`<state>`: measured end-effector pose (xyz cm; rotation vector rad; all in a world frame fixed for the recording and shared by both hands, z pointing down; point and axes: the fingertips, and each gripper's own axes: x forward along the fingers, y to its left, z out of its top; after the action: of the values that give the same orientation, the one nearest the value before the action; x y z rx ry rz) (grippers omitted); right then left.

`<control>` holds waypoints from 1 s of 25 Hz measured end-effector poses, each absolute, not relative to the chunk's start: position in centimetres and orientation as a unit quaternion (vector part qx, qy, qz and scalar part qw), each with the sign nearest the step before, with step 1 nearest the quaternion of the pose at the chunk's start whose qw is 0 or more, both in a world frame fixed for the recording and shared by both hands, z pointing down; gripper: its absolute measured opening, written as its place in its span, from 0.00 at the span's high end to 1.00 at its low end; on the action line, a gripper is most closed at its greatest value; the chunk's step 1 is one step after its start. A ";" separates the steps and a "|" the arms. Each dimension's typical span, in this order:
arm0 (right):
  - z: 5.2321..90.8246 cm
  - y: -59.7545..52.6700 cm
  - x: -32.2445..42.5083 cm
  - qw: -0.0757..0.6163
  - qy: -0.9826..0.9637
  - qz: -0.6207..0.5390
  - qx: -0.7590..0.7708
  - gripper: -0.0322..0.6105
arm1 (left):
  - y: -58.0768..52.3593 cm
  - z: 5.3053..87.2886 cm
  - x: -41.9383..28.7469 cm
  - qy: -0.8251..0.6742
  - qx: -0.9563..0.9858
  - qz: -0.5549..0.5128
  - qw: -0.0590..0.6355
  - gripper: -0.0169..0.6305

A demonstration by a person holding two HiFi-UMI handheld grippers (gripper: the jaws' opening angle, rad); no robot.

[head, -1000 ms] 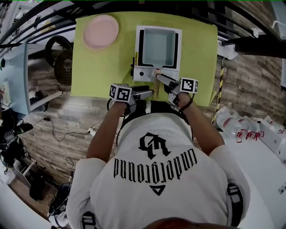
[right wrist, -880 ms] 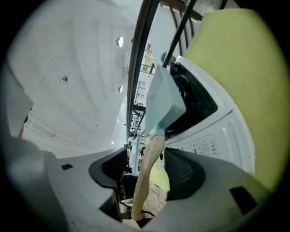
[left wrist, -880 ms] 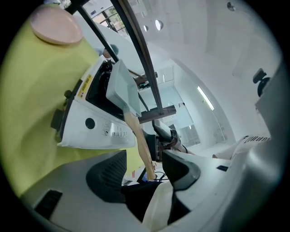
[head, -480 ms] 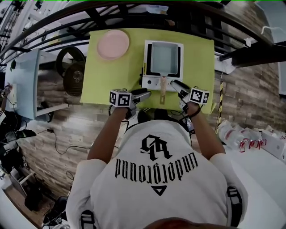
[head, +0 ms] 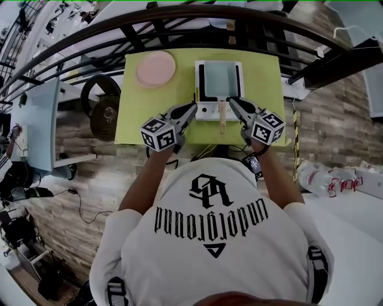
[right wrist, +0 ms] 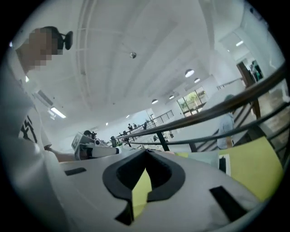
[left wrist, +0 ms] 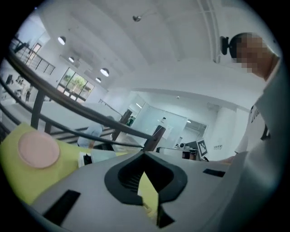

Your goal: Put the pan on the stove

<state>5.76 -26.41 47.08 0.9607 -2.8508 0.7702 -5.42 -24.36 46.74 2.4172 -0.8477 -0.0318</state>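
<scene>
The square grey pan [head: 219, 77] sits on the white single-burner stove [head: 207, 110] at the far middle of the green table [head: 263, 72]. Its wooden handle [head: 222, 112] points toward me over the stove's front. My left gripper [head: 192, 106] hovers just left of the stove front, jaws shut and empty. My right gripper [head: 232, 101] hovers just right of the handle, also shut with nothing in it. In the left gripper view the left gripper [left wrist: 144, 153] shows its jaws meeting. The right gripper [right wrist: 146, 151] looks the same in its own view.
A pink plate [head: 155, 68] lies at the table's far left, also seen as the plate [left wrist: 38, 149] in the left gripper view. A dark metal railing [head: 179, 18] runs beyond the table. Wood-plank floor with cables and gear lies to the left.
The right gripper has come off the pan handle, leaving it in plain view. Both grippers have risen beside the stove front and their jaws have gone from open to shut.
</scene>
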 end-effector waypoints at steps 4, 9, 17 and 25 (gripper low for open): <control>42.5 -23.6 4.2 0.019 -0.936 0.153 0.316 0.95 | -22.3 42.5 -6.5 -0.333 0.922 -0.020 0.194 0.97; 38.6 -20.8 2.9 0.020 -0.940 0.086 0.330 0.95 | -19.9 38.7 -7.9 -0.339 0.932 -0.027 0.125 0.97; 38.0 -15.4 3.1 0.032 -0.928 0.067 0.364 0.95 | -15.9 37.2 -8.5 -0.309 0.943 -0.041 0.119 0.97; 36.7 -10.5 5.2 0.035 -0.925 0.055 0.374 0.95 | -12.0 35.7 -7.6 -0.307 0.943 -0.057 0.117 0.97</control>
<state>5.15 -10.49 36.75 1.1493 -2.8434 0.1682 -7.60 -12.02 35.68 2.7593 -0.8974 -0.1666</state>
